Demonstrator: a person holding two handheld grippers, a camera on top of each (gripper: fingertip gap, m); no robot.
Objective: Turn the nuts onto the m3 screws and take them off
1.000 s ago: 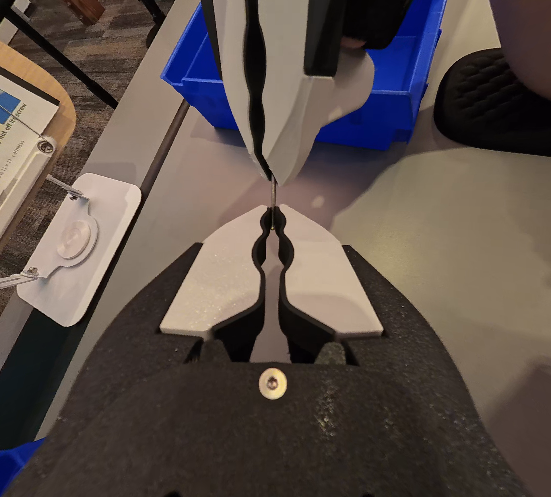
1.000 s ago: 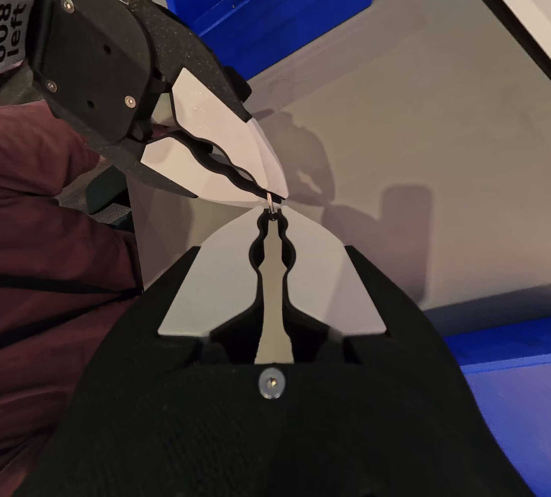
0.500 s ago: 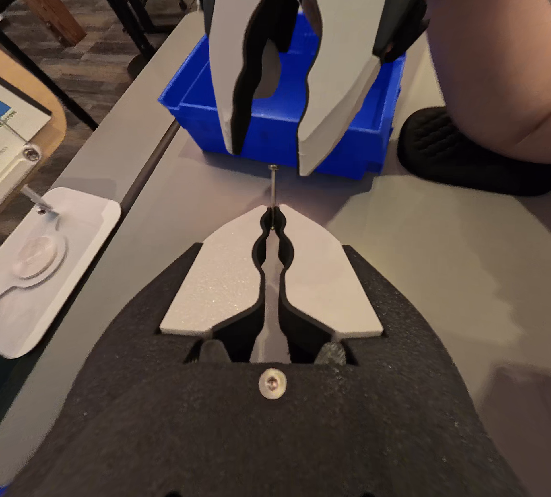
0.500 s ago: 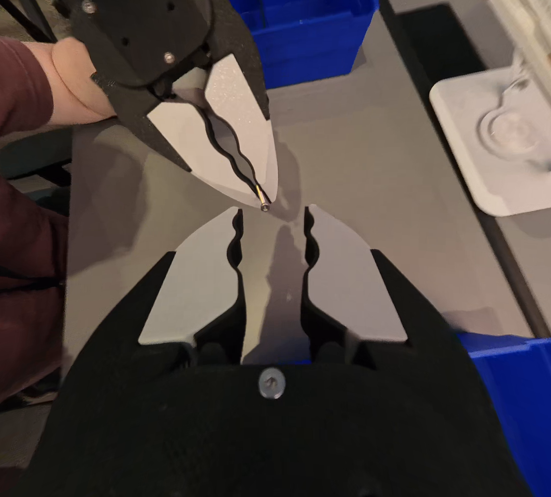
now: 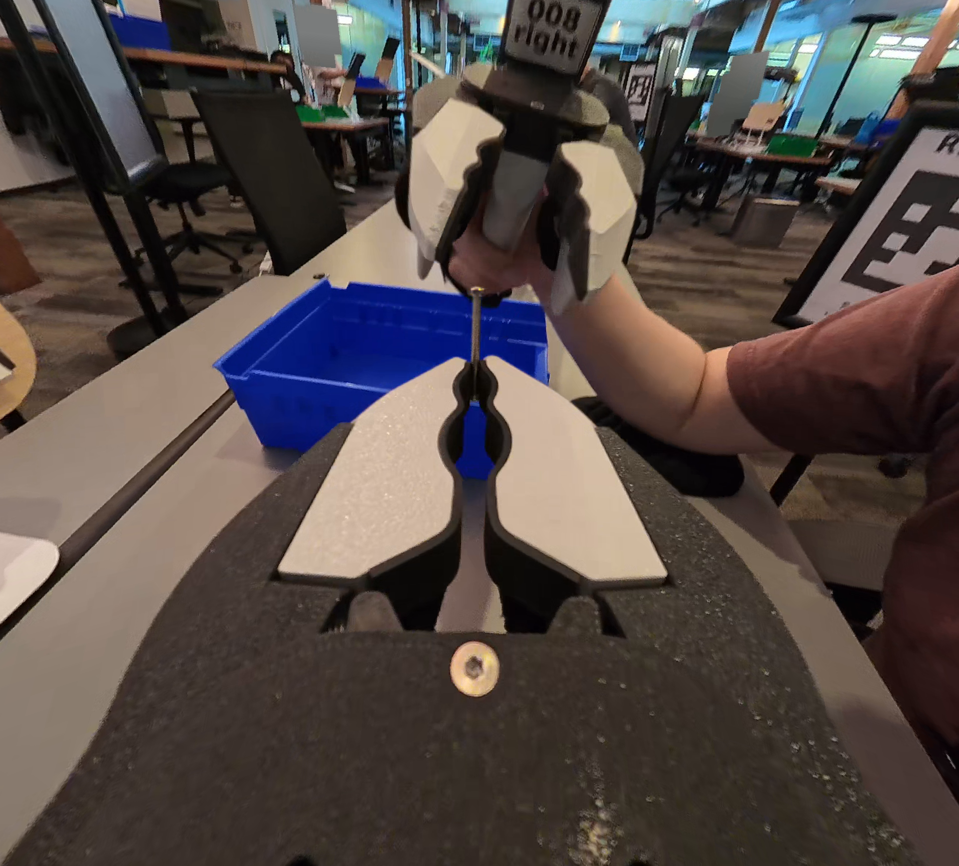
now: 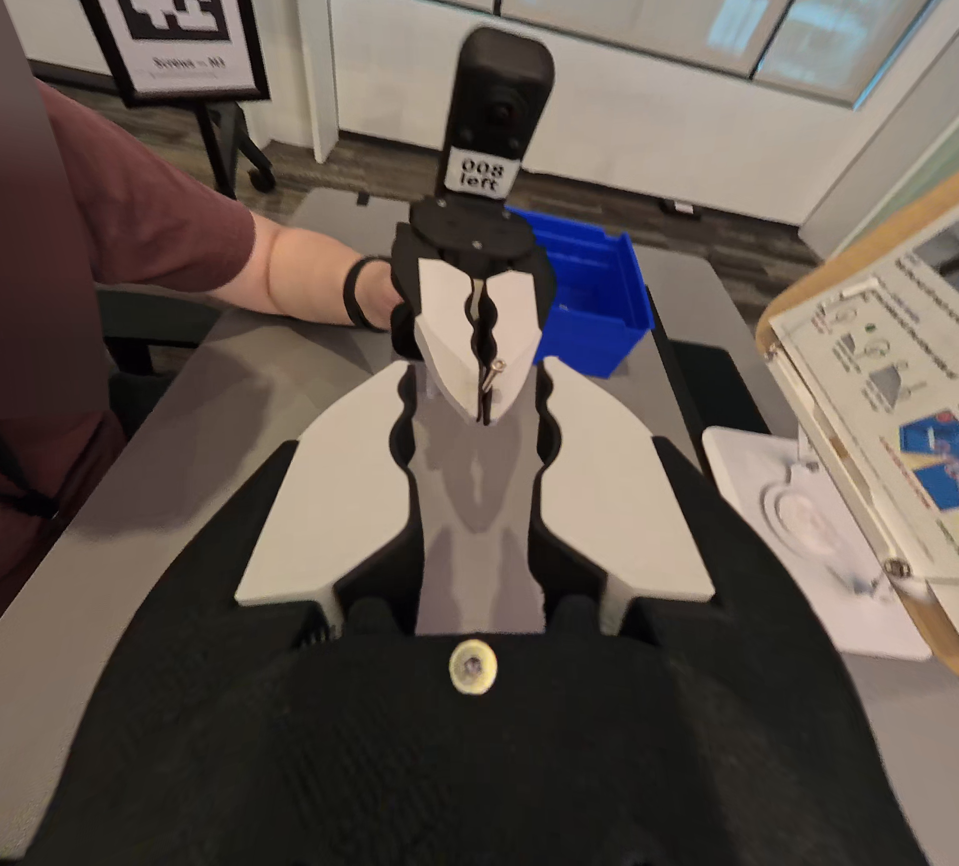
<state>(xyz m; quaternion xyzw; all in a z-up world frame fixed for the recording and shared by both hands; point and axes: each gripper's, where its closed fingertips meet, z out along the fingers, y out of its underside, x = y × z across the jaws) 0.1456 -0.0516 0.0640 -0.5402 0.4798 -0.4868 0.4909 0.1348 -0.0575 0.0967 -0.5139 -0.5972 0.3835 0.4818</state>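
My left gripper (image 5: 474, 366) is shut on the lower end of a thin M3 screw (image 5: 475, 332). The screw stands up out of its tips, with its head at the top. My right gripper (image 5: 493, 285) hangs just beyond the screw, fingers spread wide and empty, and touches nothing. In the right wrist view my right gripper (image 6: 473, 366) is open, and the closed left gripper (image 6: 483, 418) points between its fingers with the screw (image 6: 490, 374) lying along the left gripper's tips. I cannot make out a nut on the screw.
A blue bin (image 5: 363, 363) sits on the grey table (image 5: 129, 415) behind the grippers; it also shows in the right wrist view (image 6: 586, 311). A white tray (image 6: 804, 529) and an instruction board (image 6: 882, 374) lie to the side. A black pad (image 5: 674, 467) lies under the person's forearm. The tips of both grippers are at nearly the same place.
My right gripper has opened, let go of the screw's top and drawn back from it. Both grippers have tilted up, so the room shows. The left gripper keeps hold of the screw.
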